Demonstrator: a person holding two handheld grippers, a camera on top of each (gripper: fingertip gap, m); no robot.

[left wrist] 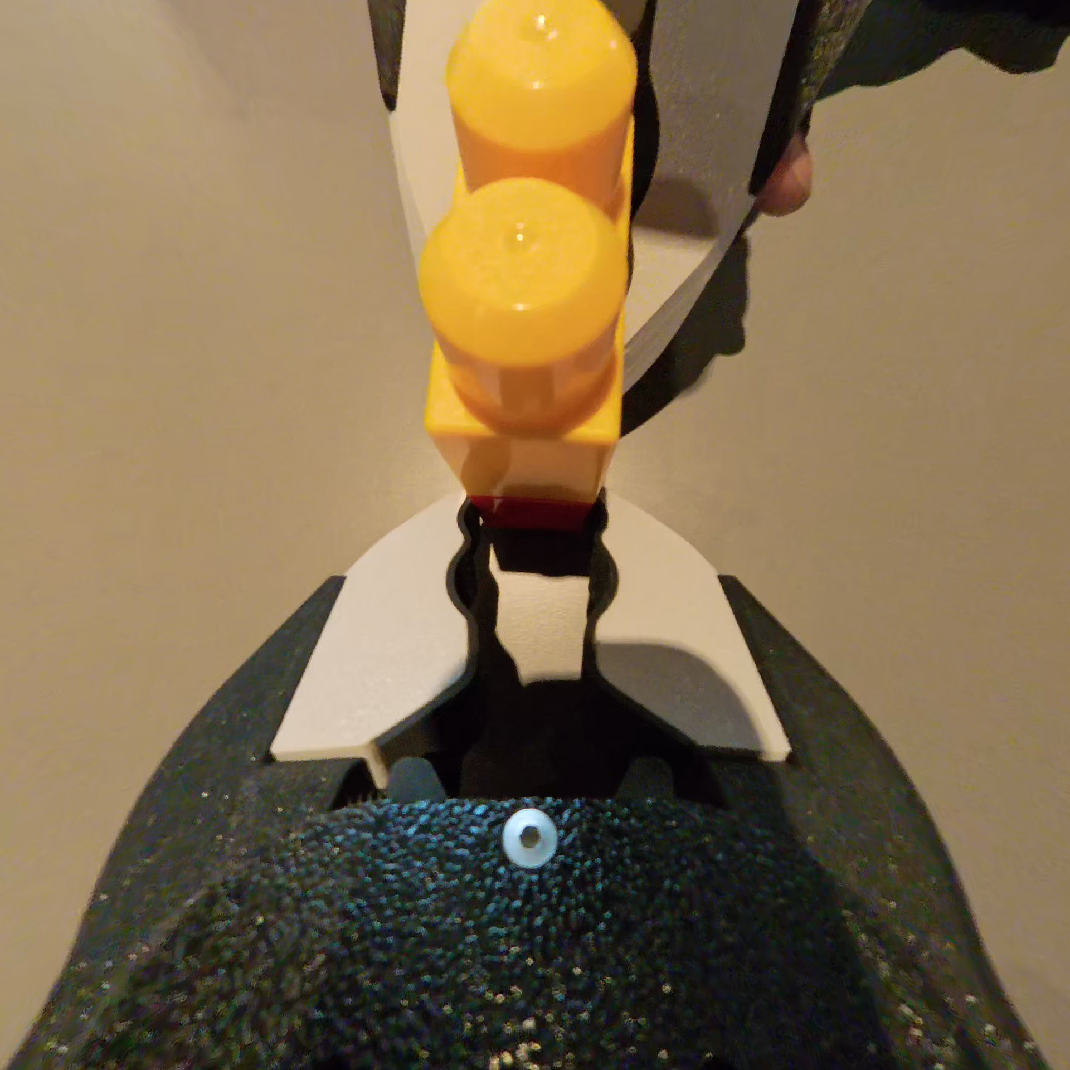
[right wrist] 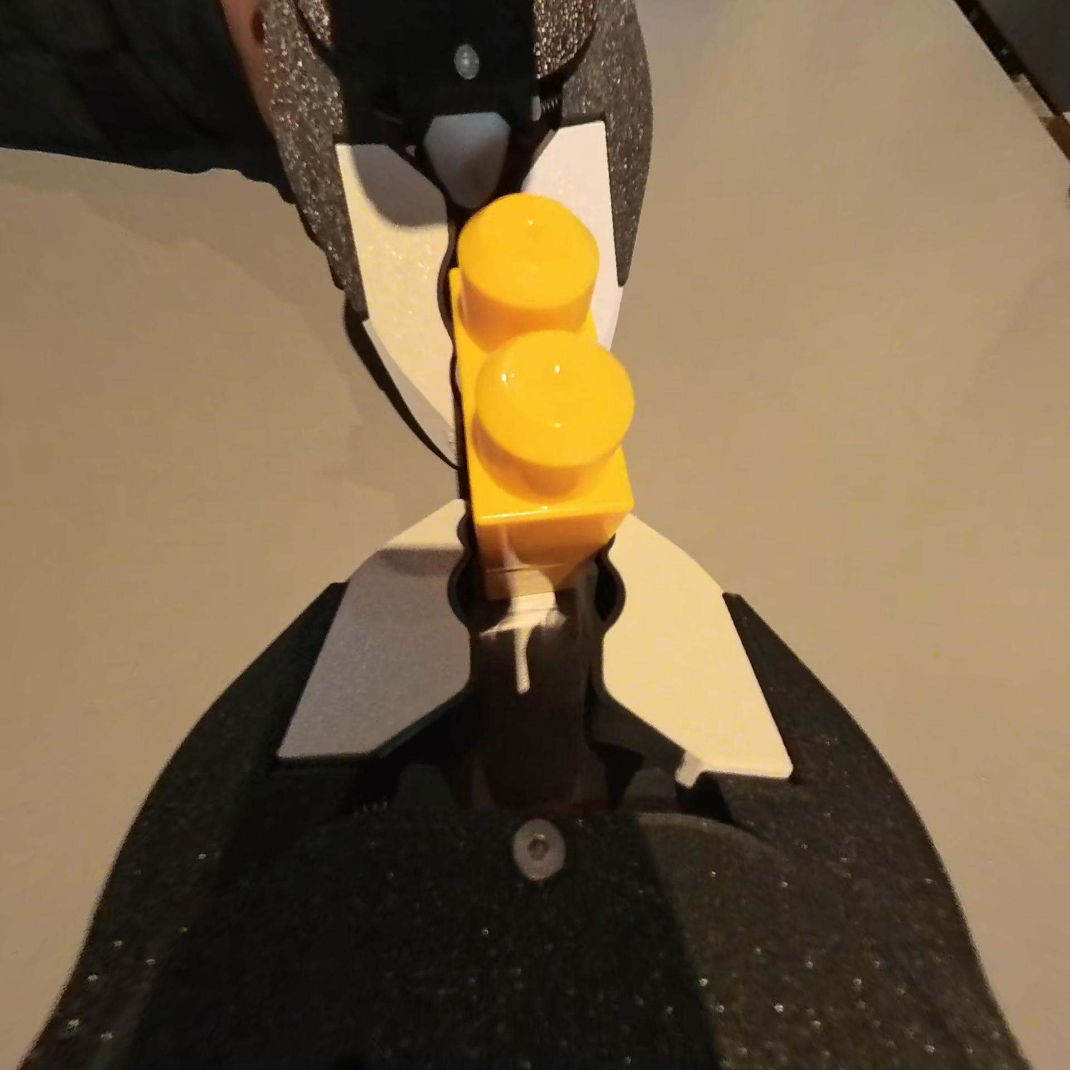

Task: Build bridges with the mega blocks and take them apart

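A yellow two-stud block (left wrist: 521, 289) sits on top of a red block (left wrist: 530, 515), of which only a thin strip shows. My left gripper (left wrist: 532, 521) is shut on the red block at the near end. In the right wrist view the same yellow block (right wrist: 544, 405) points away from me, and my right gripper (right wrist: 535, 556) is shut on its near end. The two grippers face each other across the block. The right gripper's white fingers (left wrist: 689, 272) show behind the block in the left wrist view. The left gripper's fingers (right wrist: 399, 289) show beyond it in the right wrist view. The red block is hidden in the right wrist view.
A plain beige table (left wrist: 173, 347) lies under everything. A person's thumb (left wrist: 787, 179) and a dark sleeve (right wrist: 116, 87) show behind the far grippers. The table's edge and dark things beyond it (right wrist: 1036, 58) are at the top right. Only a small space, under 4 cm, lies between the two pairs of fingers.
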